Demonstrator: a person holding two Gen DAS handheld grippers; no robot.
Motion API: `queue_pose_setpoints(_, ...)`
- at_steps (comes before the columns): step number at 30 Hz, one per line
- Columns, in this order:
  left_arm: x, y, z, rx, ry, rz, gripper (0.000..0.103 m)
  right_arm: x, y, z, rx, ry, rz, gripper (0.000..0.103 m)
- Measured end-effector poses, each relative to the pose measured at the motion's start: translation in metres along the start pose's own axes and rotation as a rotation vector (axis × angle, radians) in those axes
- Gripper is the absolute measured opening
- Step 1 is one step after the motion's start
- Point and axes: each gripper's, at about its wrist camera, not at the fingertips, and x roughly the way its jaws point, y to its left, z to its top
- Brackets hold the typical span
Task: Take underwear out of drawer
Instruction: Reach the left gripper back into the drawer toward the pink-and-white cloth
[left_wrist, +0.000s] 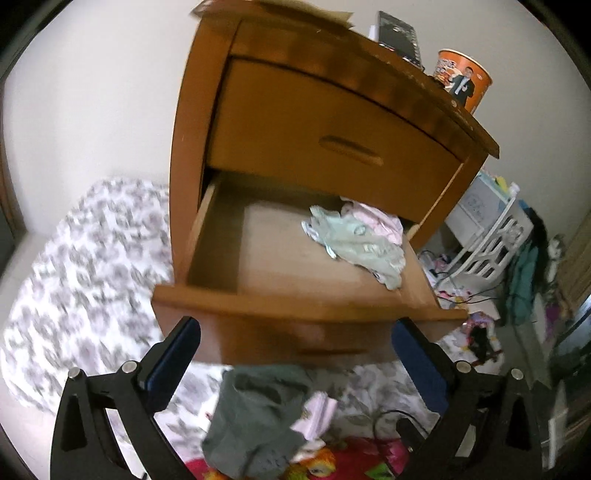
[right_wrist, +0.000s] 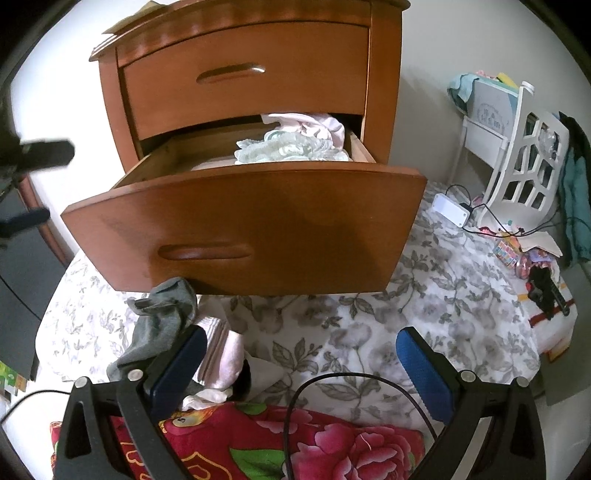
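Note:
The wooden nightstand's lower drawer (left_wrist: 258, 306) (right_wrist: 240, 229) is pulled out. Pale green lace underwear (left_wrist: 354, 247) (right_wrist: 291, 151) lies at its right side, with a pink garment (left_wrist: 373, 221) (right_wrist: 306, 125) behind it. On the bed below the drawer lie a grey garment (left_wrist: 258, 413) (right_wrist: 162, 325) and a pink striped one (left_wrist: 317, 410) (right_wrist: 221, 358). My left gripper (left_wrist: 295, 332) is open in front of the drawer's front panel and holds nothing. My right gripper (right_wrist: 301, 343) is open low over the bed, with its left finger next to the pink striped garment.
An orange cup (left_wrist: 463, 79) and a black remote (left_wrist: 399, 35) stand on the nightstand top. A red floral blanket (right_wrist: 295, 443) and a black cable (right_wrist: 354, 380) lie close below. To the right are a white power adapter (right_wrist: 450, 210) and a white rack (right_wrist: 524, 162).

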Motion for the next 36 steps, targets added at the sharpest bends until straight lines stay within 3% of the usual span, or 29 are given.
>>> queue_pose_setpoints(11,0.022,-0.009,0.024,0.026,0.104,0.102,0.103,0.009,-0.005,0.000,0.014,0.010,0.003,0.103)
queue_pose_setpoints(16,0.038,-0.012,0.033,0.033,0.156,0.101,0.103,0.015,-0.008,0.000,0.020,0.016,0.003,0.103)
queue_pose_setpoints(21,0.051,-0.021,0.052,0.081,0.172,0.141,0.103,0.020,-0.011,0.002,0.029,0.016,-0.002,0.103)
queue_pose_setpoints(25,0.061,-0.036,0.066,0.176,0.157,0.199,0.103,0.025,-0.013,0.001,0.034,0.021,-0.004,0.103)
queue_pose_setpoints(36,0.104,-0.067,0.095,0.303,0.259,0.172,0.103,0.033,-0.016,-0.002,0.042,0.037,0.009,0.103)
